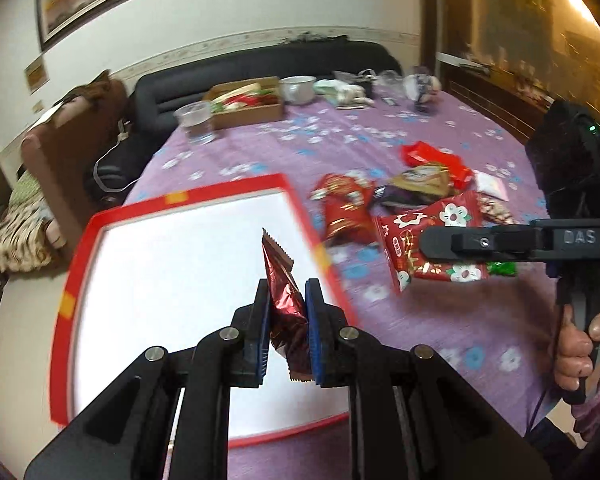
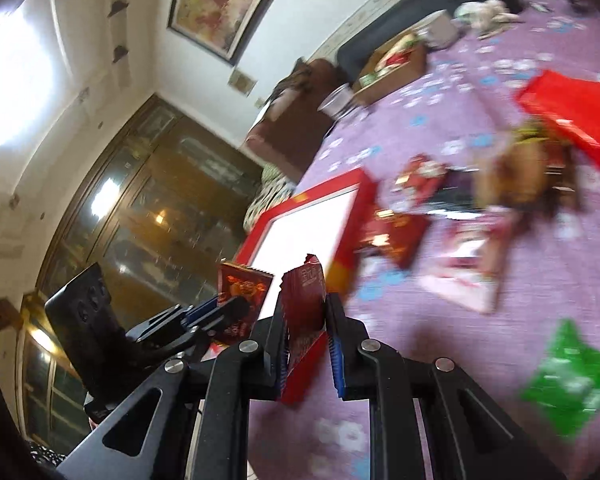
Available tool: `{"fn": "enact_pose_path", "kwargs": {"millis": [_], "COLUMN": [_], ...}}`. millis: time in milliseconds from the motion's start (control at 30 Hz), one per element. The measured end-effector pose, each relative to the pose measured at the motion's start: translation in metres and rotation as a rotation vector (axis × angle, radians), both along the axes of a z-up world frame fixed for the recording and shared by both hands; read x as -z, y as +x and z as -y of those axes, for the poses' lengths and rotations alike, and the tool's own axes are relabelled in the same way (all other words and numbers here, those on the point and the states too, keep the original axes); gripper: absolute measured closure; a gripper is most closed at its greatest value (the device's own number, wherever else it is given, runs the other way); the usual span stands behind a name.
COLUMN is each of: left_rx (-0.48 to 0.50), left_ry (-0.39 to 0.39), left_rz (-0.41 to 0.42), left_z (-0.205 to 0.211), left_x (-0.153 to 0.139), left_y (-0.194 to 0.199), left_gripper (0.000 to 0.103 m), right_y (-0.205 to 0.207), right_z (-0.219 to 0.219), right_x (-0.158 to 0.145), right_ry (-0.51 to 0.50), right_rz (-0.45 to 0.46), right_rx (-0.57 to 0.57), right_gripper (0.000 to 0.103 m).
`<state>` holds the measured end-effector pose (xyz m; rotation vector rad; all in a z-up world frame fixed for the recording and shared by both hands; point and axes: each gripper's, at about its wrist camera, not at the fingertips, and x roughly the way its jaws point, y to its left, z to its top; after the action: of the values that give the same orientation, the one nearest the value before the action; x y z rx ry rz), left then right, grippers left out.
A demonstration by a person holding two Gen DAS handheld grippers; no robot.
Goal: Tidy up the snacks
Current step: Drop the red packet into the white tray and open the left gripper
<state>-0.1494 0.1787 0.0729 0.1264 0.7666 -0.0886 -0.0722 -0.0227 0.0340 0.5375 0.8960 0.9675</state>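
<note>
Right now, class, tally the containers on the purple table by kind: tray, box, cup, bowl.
Tray: 1
Box: 1
Cup: 1
Bowl: 1
Total: 4

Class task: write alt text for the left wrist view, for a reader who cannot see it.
The left gripper is shut on a dark red foil snack packet above a red-rimmed white tray. More snack packets lie on the purple floral tablecloth beside the tray, near the right gripper.
</note>
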Motion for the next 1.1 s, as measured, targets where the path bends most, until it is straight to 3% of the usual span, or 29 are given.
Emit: {"fn": "enact_pose_path", "kwargs": {"millis": [267, 567, 767, 1100], "left_rx": [-0.091, -0.158, -0.196, -0.203], "left_ry": [0.029, 0.063, 0.107, 0.147], "left_rz": [-0.022, -0.017, 0.000, 0.014], "left_z": [-0.031, -0.048, -0.054, -0.043], "left_x": [0.016, 0.022, 0.022, 0.015], "left_y": [-0.007, -0.007, -0.007, -0.009], "left_gripper": [0.089, 0.089, 0.088, 0.085], "right_y": [-0.010, -0.012, -0.013, -0.005], "right_z": [-0.078, -0.119, -0.113, -0.060], "right_x": [-0.005, -0.007, -0.012, -0.019], "right_ry": [-0.063, -0.123, -0.129, -0.099], "right_rz": [0.026, 0.065, 0.084, 0.067], "right_rx": [-0.118, -0.141, -0.100, 0.008], "right_gripper": [0.086, 0.082, 0.079, 0.068]}}
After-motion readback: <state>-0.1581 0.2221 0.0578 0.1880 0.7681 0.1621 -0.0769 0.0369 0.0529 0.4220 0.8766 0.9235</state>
